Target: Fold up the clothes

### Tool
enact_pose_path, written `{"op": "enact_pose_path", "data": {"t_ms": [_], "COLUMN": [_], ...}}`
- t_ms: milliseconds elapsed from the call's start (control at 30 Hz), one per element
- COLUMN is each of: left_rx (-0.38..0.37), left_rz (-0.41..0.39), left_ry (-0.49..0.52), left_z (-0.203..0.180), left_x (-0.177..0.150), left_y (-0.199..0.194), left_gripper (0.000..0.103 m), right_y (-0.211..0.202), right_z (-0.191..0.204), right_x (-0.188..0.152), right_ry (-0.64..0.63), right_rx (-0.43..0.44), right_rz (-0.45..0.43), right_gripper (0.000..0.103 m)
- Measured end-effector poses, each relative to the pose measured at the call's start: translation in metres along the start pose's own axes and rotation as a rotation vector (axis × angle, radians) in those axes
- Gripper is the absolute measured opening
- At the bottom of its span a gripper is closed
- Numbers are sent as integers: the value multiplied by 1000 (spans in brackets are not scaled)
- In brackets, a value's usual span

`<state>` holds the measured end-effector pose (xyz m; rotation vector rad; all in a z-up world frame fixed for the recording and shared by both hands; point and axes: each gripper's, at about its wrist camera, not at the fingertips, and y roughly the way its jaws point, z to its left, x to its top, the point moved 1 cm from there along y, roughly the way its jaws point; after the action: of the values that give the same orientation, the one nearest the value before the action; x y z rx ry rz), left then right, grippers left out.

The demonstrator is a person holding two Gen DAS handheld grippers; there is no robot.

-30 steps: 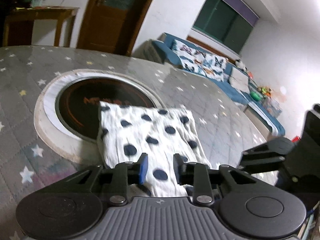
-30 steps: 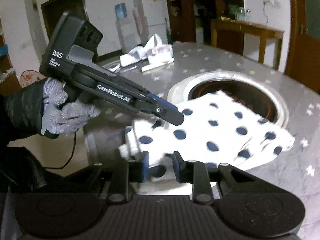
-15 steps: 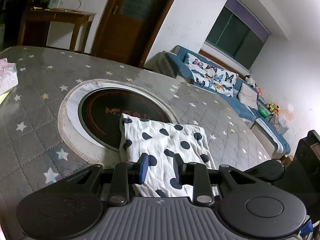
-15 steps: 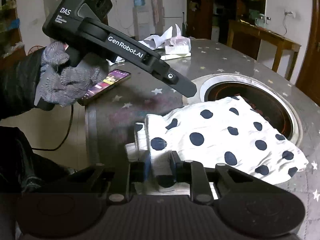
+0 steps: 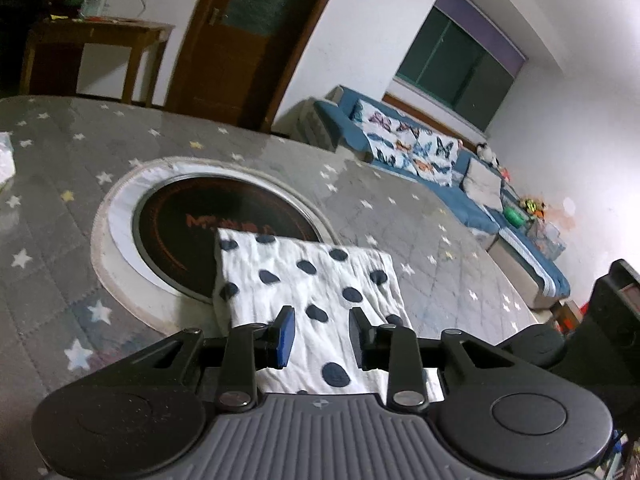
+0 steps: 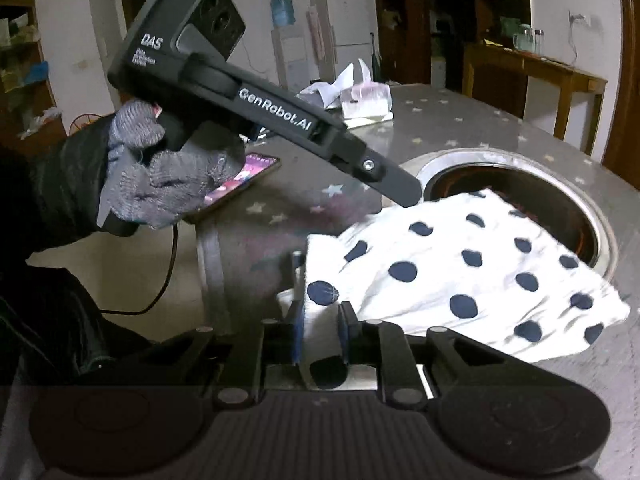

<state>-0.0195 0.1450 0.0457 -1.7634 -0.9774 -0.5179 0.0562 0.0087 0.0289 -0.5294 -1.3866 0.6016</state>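
Observation:
A white cloth with dark blue dots [image 5: 308,280] lies folded on the star-patterned table, its far end over the round burner [image 5: 224,224]. My left gripper [image 5: 322,338] hovers open above the cloth's near part with nothing between its fingers. In the right wrist view a gloved hand [image 6: 160,176] holds that left gripper [image 6: 406,196], whose tip hangs just over the cloth's [image 6: 460,268] left edge. My right gripper [image 6: 322,332] is at the near corner, its jaws narrowed with a thick fold of white fabric between them.
A phone [image 6: 240,180] with a lit screen lies on the table behind the gloved hand. A tissue box [image 6: 366,100] stands farther back. The metal table edge [image 6: 212,264] runs just left of the cloth. A blue sofa [image 5: 440,168] lines the far wall.
The left gripper has lifted off the cloth's edge and now hangs above it. The right gripper stays at the near corner with fabric between its jaws.

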Motion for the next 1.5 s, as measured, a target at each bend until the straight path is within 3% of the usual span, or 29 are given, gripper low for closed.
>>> {"op": "enact_pose_path", "data": {"t_ms": [233, 367, 467, 800, 1233, 1500], "left_rx": [-47, -80, -86, -111, -142, -184], "left_rz": [33, 80, 110, 133, 119, 116], "left_ry": [-2, -4, -14, -25, -9, -30], "left_z": [-7, -9, -4, 8, 11, 21], "left_x": [-5, -16, -25, -40, -45, -45], "left_y": [15, 28, 35, 41, 45, 49], "left_gripper": [30, 30, 30, 30, 31, 31], "right_y": [-2, -1, -13, -57, 23, 36], "right_z": [-2, -1, -6, -56, -153, -173], "right_x": [2, 0, 1, 10, 18, 9], "right_ry": [1, 13, 31, 206, 352, 361], "right_rx": [6, 14, 7, -184, -364, -434], "right_rz": [-15, -11, -23, -110, -19, 15], "right_gripper": [17, 27, 27, 33, 35, 34]}}
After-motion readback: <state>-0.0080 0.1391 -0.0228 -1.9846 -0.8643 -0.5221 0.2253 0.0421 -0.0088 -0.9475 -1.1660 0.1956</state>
